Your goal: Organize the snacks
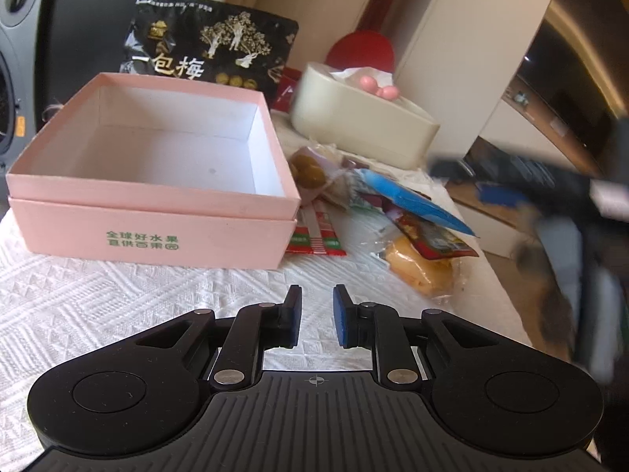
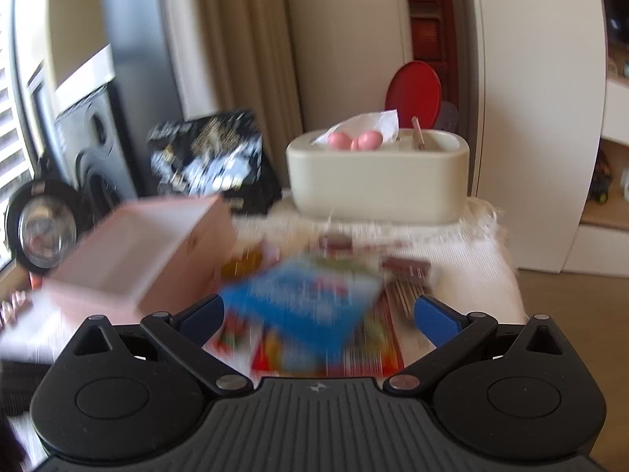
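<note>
An open pink box (image 1: 157, 157) with a bare white inside stands on the white cloth; it also shows blurred in the right wrist view (image 2: 157, 251). A pile of snack packets lies right of it: a blue packet (image 1: 412, 200), a red packet (image 1: 436, 240), a yellow bun in clear wrap (image 1: 420, 271), a green-fruit pack (image 1: 308, 169) and a red-striped sachet (image 1: 314, 236). My left gripper (image 1: 317, 320) is nearly shut and empty, low over the cloth before the box. My right gripper (image 2: 318, 314) is open just above the blue packet (image 2: 302, 303); it appears blurred at the right in the left wrist view (image 1: 511, 188).
A black plum bag (image 1: 208, 51) leans behind the box. A cream tissue container (image 1: 361, 122) with pink balls stands at the back, a red disc (image 1: 361, 49) behind it. A speaker (image 2: 94, 145) stands left of the table. The table edge drops off on the right.
</note>
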The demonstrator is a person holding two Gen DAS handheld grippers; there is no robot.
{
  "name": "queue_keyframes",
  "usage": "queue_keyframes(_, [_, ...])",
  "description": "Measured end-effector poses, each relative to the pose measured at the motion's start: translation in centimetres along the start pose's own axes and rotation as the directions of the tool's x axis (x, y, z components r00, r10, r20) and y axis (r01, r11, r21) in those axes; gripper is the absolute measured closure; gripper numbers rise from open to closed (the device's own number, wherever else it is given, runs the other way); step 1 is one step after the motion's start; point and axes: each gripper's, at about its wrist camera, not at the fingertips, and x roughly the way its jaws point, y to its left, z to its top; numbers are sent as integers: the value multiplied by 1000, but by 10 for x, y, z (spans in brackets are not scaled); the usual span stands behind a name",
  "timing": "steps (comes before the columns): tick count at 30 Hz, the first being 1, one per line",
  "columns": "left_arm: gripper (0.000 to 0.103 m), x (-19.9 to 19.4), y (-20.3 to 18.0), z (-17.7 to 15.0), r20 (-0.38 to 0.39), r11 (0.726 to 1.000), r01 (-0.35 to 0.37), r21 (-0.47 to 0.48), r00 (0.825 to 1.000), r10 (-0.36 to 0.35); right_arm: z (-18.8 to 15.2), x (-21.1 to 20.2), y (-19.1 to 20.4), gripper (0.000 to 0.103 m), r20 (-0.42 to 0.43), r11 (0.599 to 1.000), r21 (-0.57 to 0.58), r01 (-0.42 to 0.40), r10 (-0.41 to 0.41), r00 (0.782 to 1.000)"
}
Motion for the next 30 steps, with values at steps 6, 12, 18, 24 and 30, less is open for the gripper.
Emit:
queue_keyframes(6, [83, -13, 14, -6, 4, 999, -7, -37, 1000, 7, 24, 99, 4, 0, -237, 987, -19, 160, -160, 958])
queue_keyframes(12, [83, -27, 38, -12, 22, 994, -21, -107, 999, 23, 7, 70, 14, 1, -266, 999, 34, -8, 17, 964])
queue_keyframes(18, [83, -37, 40, -14, 39, 994, 0, -114, 999, 5, -38, 8, 50, 20, -223, 978, -133, -162, 130, 966])
queue_keyframes(24, [83, -43, 29, -16, 33, 996, -7, -85, 999, 10, -53, -35, 54, 16, -151, 967, -168, -194, 169, 974])
queue_keyframes(30, [83, -28, 14, -22, -22, 998, 11, -64, 1000, -13, -33, -6, 22, 3, -93, 999, -46, -27, 23, 995])
